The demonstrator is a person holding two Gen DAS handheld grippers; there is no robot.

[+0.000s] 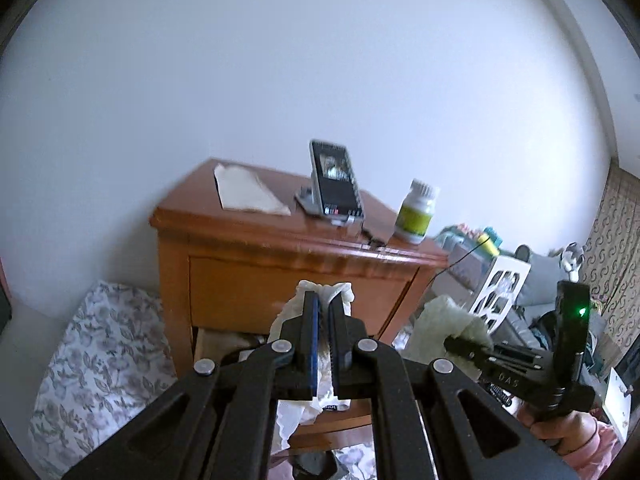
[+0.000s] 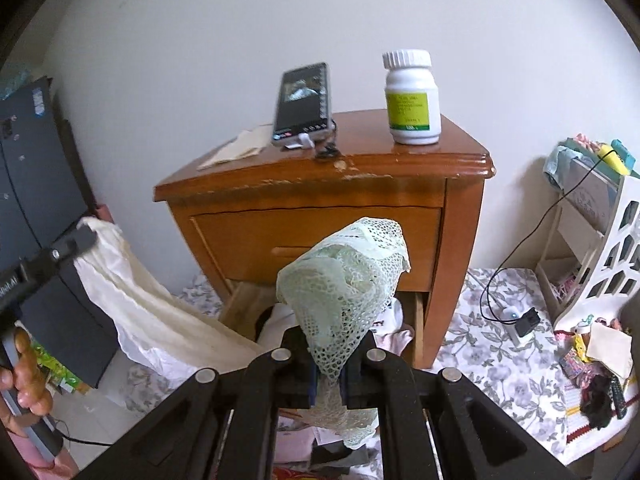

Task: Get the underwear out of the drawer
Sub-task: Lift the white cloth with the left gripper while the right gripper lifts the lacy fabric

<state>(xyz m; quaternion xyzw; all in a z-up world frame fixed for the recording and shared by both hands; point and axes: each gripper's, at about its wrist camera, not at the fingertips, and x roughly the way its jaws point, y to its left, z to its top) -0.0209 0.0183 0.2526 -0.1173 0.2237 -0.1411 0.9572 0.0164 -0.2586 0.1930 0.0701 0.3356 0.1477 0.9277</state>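
Wooden nightstand (image 2: 320, 168) against white wall (image 2: 200, 20); floral floor covering (image 2: 500, 344).

Two garments (image 2: 352, 272), one phone (image 2: 303, 104), one bottle (image 2: 412, 98), one nightstand (image 2: 460, 200).

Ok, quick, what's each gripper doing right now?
Left gripper: shut on the white underwear.
Right gripper: shut on the pale green lace underwear.

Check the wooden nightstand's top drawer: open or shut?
Shut. The top drawer sits flush with the brown wooden nightstand frame, handle facing out. The compartment below it is open, clothes showing inside.
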